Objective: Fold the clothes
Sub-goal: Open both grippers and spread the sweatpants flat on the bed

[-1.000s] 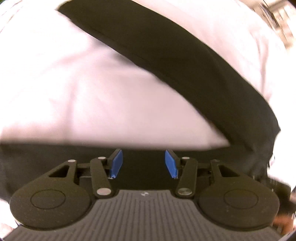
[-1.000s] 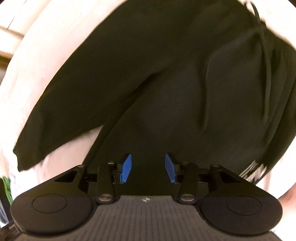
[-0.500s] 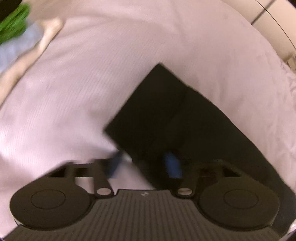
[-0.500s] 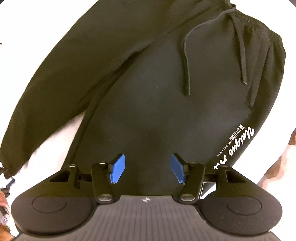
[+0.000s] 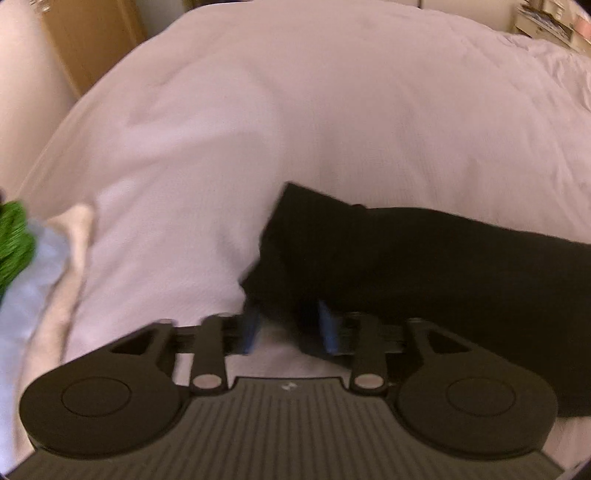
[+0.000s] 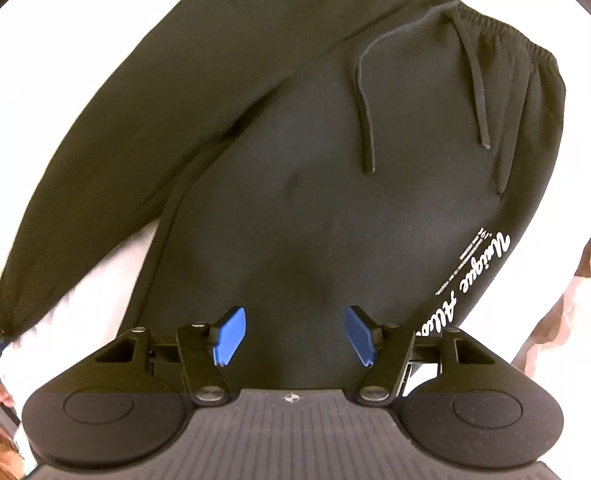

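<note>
Black sweatpants (image 6: 314,192) lie spread on a white bed sheet (image 5: 295,110). In the right wrist view the waistband (image 6: 517,40) with two drawstrings is at the upper right, white lettering (image 6: 476,273) runs down the right side, and one leg stretches to the lower left. My right gripper (image 6: 294,338) hangs open just above the seat of the pants, holding nothing. In the blurred left wrist view, the end of a pant leg (image 5: 369,254) lies in front of my left gripper (image 5: 290,328). That gripper is open, with the leg's corner reaching in between its fingers.
At the left edge of the bed sit a green cloth (image 5: 13,243), a pale blue garment (image 5: 26,306) and a cream one (image 5: 70,266). Wooden furniture (image 5: 92,33) stands beyond the bed's far left corner. Rumpled bedding (image 5: 561,62) lies at the far right.
My left gripper has swung from over the pants to the leg's end, and its fingers now straddle the leg's corner. The right gripper has pulled back a little and spread its fingers wider.
</note>
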